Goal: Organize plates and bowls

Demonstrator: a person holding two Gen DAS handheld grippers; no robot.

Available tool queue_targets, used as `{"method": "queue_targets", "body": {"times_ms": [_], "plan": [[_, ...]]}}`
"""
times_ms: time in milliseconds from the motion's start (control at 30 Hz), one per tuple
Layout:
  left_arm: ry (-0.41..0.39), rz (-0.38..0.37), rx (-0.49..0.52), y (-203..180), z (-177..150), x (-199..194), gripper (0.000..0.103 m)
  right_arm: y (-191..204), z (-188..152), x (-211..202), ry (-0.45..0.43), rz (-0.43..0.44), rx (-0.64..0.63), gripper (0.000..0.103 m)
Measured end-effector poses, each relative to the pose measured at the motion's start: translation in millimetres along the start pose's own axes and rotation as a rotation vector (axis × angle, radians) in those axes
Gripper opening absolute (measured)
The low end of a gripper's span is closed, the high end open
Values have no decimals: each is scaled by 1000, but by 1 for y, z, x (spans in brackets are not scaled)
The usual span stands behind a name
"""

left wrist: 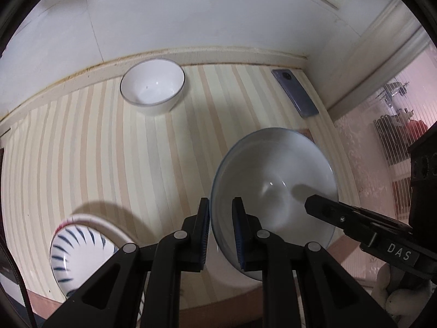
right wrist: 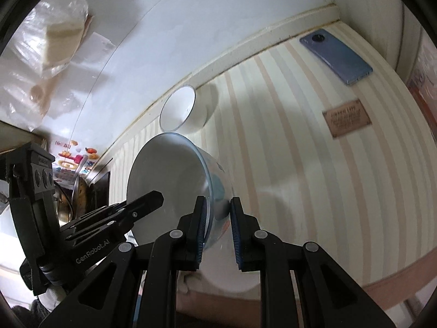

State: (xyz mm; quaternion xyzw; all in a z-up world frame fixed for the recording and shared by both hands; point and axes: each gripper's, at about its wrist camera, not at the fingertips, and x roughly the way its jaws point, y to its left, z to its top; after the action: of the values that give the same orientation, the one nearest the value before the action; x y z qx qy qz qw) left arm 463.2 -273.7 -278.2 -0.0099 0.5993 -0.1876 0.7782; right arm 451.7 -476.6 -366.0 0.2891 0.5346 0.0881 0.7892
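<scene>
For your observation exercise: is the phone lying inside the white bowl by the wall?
No, the phone lies flat on the striped table, apart from the white bowl.

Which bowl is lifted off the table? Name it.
The blue-rimmed bowl, gripped at opposite rims by both tongs; the dark-rimmed white bowl and striped bowl sit on the table.

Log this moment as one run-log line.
left gripper: shut on bowl rim | right gripper: shut on opposite rim | bowl: held tilted above table
</scene>
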Motion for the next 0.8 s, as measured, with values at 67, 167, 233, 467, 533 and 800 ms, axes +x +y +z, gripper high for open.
{"method": "queue_targets", "body": {"times_ms": [67,167,233,467,533,800], "plan": [[13,0,1,0,-7,3,14,-2,-13,0,11,-3,10,19],[40,1,4,1,-18,11,14,-6,-27,7,31,-10,24,19],[64,3,5,2,-23,19,14,-10,-34,13,51,-19,32,19],[122,19,21,3,-35,41,14,-20,-50,29,98,-53,35,20],[136,22,23,3,-38,46,14,-22,-53,32,106,-56,43,19],[173,45,23,1,-42,60,14,-27,-61,43,126,-80,53,19]]}}
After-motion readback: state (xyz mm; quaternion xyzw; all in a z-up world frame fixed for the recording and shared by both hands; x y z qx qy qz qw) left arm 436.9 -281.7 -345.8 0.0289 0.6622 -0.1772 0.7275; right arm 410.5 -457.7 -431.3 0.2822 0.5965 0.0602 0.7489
